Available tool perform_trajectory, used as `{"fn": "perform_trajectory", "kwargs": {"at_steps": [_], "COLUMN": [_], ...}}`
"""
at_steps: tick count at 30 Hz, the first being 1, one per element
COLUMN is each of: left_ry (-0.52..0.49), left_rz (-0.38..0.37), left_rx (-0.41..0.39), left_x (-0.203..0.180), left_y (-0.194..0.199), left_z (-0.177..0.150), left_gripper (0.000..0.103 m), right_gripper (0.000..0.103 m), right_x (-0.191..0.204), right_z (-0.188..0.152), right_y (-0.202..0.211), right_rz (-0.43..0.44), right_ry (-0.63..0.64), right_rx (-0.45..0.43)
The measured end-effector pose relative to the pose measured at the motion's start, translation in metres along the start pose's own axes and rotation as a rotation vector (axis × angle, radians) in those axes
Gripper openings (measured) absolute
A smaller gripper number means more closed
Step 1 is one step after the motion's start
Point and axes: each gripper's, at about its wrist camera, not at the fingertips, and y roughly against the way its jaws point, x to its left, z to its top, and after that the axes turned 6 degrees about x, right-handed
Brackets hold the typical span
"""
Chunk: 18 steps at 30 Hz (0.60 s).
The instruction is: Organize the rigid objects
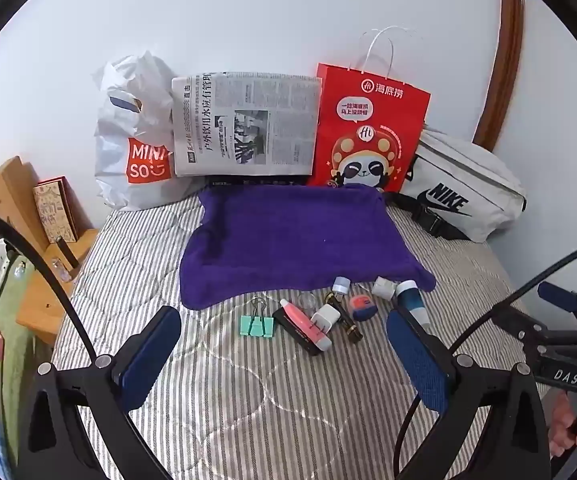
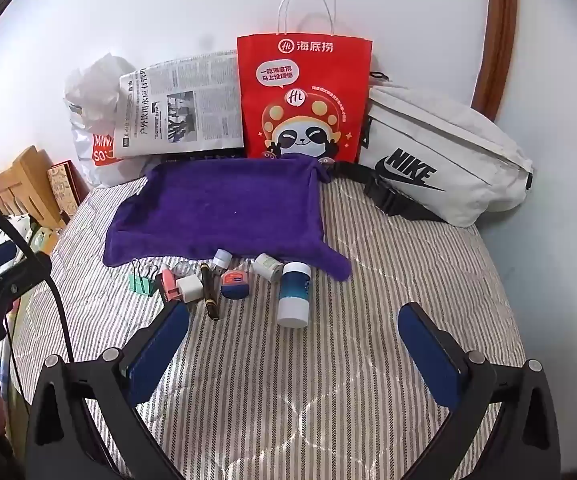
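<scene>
A cluster of small rigid items lies on the striped bed just in front of a purple towel. From left: a green binder clip, a pink-and-white tube on a black case, a white charger plug, a dark pen, an orange-and-blue tape measure, a small white jar and a blue-and-white bottle. My left gripper hangs open in front of them, empty. My right gripper is open and empty too, near the bottle.
Against the wall stand a white Miniso bag, a newspaper, a red paper bag and a white Nike waist bag. A wooden headboard is at the left. A cable crosses each view.
</scene>
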Motion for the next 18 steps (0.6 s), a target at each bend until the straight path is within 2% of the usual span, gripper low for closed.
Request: {"fn": "perform_trajectory", "kwargs": {"at_steps": [2,4,9,12,18], "left_ry": [-0.022,-0.011,-0.014,-0.010,0.003], "left_rz": [0.013,-0.021,-0.019,-0.032,-0.022], "left_rx": [-0.020,-0.029,-0.016,0.003,0.015], "left_x": [-0.009,-0.006,-0.002,0.006,0.012], "left_y": [0.002,0.007,0.009,0.009,0.007], "left_z": [-0.005,-0.007,-0.011,-0.006,-0.009], "left_gripper": [0.103,0.103,0.103,0.103,0.103], "right_gripper": [0.103,0.103,0.103,0.103,0.103], "right_x": [0.005,0.007,0.002,0.012,0.011], "right_z": [-0.001,-0.002,0.000,0.000,0.000], "right_y": [-0.002,-0.002,0.011,0.011,0.016], "right_rz": [0.014,0.008,-0.005,-0.024,-0.017], "right_ry": [-0.008,-0.004,0.006,0.011,0.021], "right_rx": [-0.008,-0.007,-0.008,-0.002,-0.003]}}
